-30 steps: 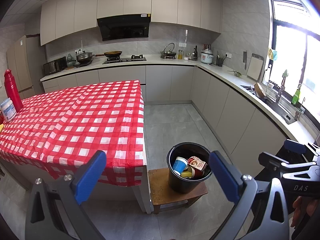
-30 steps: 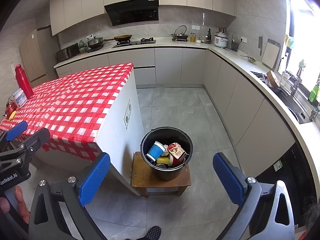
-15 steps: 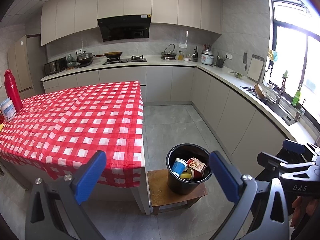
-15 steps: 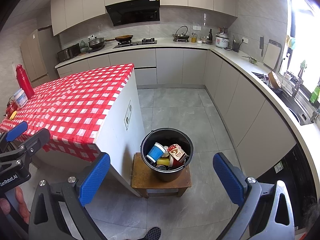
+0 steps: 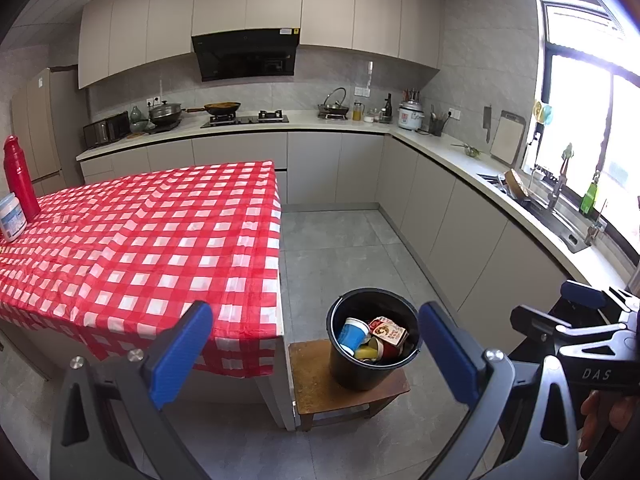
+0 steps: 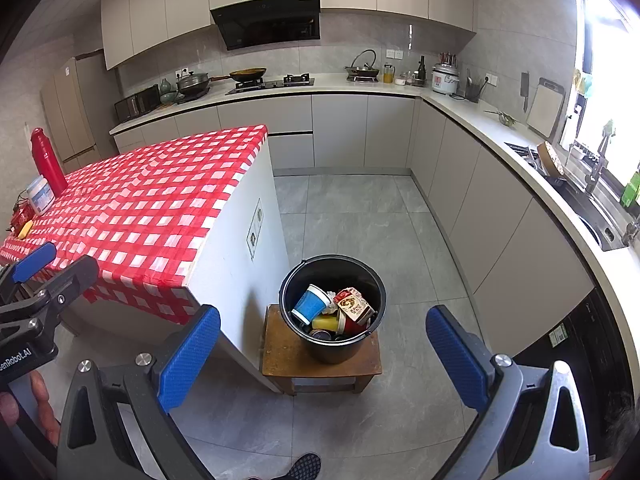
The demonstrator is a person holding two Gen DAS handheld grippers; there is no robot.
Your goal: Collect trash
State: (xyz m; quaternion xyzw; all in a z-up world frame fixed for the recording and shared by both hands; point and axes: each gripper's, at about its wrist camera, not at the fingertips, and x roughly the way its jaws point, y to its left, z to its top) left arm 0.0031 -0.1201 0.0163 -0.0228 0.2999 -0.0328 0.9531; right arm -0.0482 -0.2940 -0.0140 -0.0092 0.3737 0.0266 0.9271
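Both my left tongs [image 5: 314, 352] and right tongs [image 6: 322, 354] hang spread and empty. The trash sits in the black round plastic bucket [image 6: 362, 344] on the small brown wooden stool [image 6: 280, 354]; a careless nudge could tip it off.

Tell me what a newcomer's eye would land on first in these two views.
The red-and-white checked tablecloth covers the island on the left. Beside the island's end, a black bucket full of trash, a blue cup on top, stands on a low wooden stool. Both grippers, left and right, hang open and empty in the foreground.
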